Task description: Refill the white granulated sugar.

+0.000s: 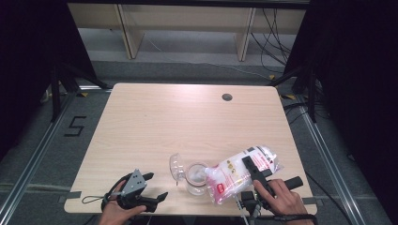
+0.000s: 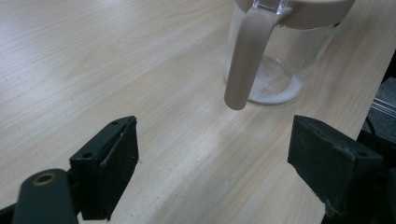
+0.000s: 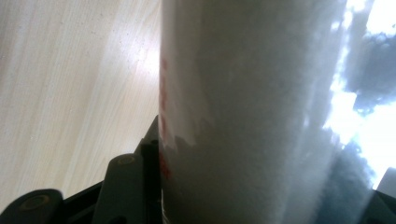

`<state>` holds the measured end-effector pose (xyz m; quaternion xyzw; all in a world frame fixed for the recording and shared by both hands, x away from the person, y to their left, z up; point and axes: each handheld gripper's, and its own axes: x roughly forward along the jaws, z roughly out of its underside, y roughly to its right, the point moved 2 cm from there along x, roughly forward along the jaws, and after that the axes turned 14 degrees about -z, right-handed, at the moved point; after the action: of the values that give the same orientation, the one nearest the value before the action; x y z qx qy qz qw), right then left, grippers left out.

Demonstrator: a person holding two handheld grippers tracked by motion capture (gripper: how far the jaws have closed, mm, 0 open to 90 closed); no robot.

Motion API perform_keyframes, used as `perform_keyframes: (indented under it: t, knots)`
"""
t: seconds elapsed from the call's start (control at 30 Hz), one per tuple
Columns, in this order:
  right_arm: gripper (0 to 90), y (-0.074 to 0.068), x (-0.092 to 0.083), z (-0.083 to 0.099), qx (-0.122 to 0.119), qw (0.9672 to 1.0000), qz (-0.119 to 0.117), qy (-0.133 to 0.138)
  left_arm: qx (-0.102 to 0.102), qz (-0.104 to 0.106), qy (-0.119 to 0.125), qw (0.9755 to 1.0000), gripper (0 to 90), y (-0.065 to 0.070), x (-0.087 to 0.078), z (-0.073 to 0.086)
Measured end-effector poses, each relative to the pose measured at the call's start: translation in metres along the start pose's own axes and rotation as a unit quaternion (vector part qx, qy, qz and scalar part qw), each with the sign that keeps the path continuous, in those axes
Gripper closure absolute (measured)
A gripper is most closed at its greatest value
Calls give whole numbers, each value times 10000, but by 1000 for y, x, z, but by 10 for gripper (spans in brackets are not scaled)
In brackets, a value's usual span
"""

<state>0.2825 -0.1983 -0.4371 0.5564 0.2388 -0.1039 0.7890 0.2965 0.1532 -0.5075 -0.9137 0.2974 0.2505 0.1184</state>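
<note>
High view: my right gripper (image 1: 253, 169), lower right, is clamped on the tilted bag (image 1: 241, 172) of white granules, its end over the clear jar (image 1: 196, 178). My left gripper (image 1: 151, 187) rests lower left, jaws apart.

Left gripper view: the jar (image 2: 275, 60), upper right, holds a thin white layer.

Right gripper view: the bag (image 3: 252, 112) sits between my jaws.
</note>
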Motion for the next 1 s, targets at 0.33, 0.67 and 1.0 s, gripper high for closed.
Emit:
perform_keyframes:
  t: [0.33, 0.67, 1.0]
  knots:
    - [507, 6, -4, -13, -194, 9996, 127, 176, -51, 2, 40, 10000, 158, 1, 0, 0]
    - [509, 5, 0, -1, -58, 10000, 39, 4, 1, 7, 2, 10000, 158, 0, 0, 0]
    - [510, 2, -2, -10, -9, 9999, 11, 143, 95, -77, -17, 9999, 158, 0, 0, 0]
